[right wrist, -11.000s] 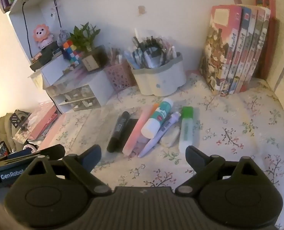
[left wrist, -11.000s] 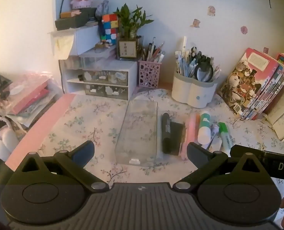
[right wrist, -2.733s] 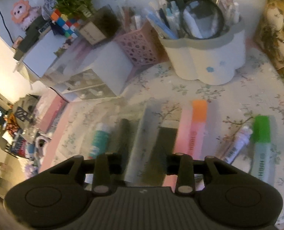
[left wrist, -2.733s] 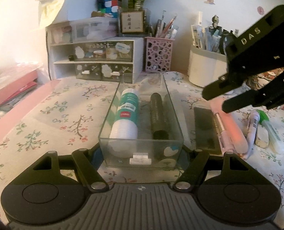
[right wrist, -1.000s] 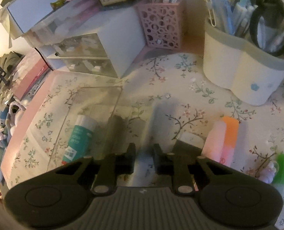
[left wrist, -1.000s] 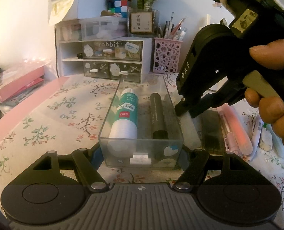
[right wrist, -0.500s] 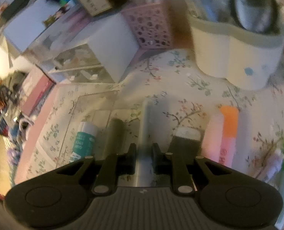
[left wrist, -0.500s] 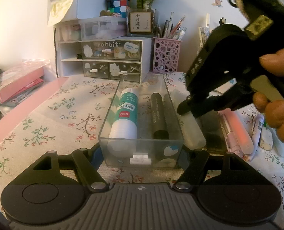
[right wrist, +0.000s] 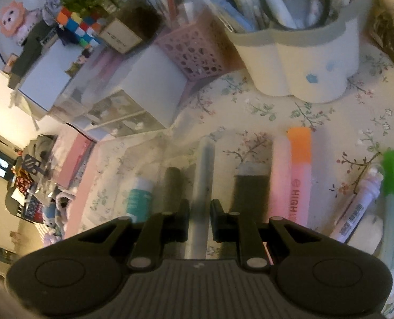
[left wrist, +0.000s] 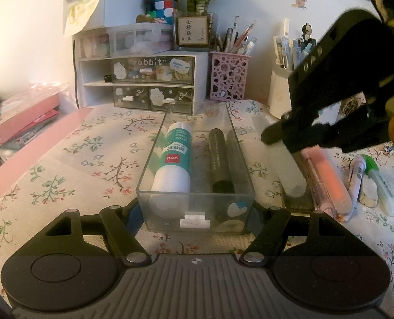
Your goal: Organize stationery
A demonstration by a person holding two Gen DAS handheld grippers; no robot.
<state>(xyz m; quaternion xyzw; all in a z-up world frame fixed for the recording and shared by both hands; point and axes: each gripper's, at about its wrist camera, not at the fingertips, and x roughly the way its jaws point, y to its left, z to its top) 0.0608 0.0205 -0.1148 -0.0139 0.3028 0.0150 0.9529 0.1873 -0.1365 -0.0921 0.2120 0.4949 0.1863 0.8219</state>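
The pale translucent stick (right wrist: 203, 186) is clenched in the right gripper (right wrist: 199, 220), long axis along the fingers, held just right of the clear box (left wrist: 197, 204). The box's near end is gripped by the left gripper (left wrist: 195, 212), parallel to the stick.

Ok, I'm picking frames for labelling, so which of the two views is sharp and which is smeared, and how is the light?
Left wrist view: sharp on the clear box and glue stick, with only the right gripper softened; fisheye bends the drawer unit. Right wrist view: motion-blurred throughout, the frosted pen and pen cup smeared. Both are dim and warm-toned.
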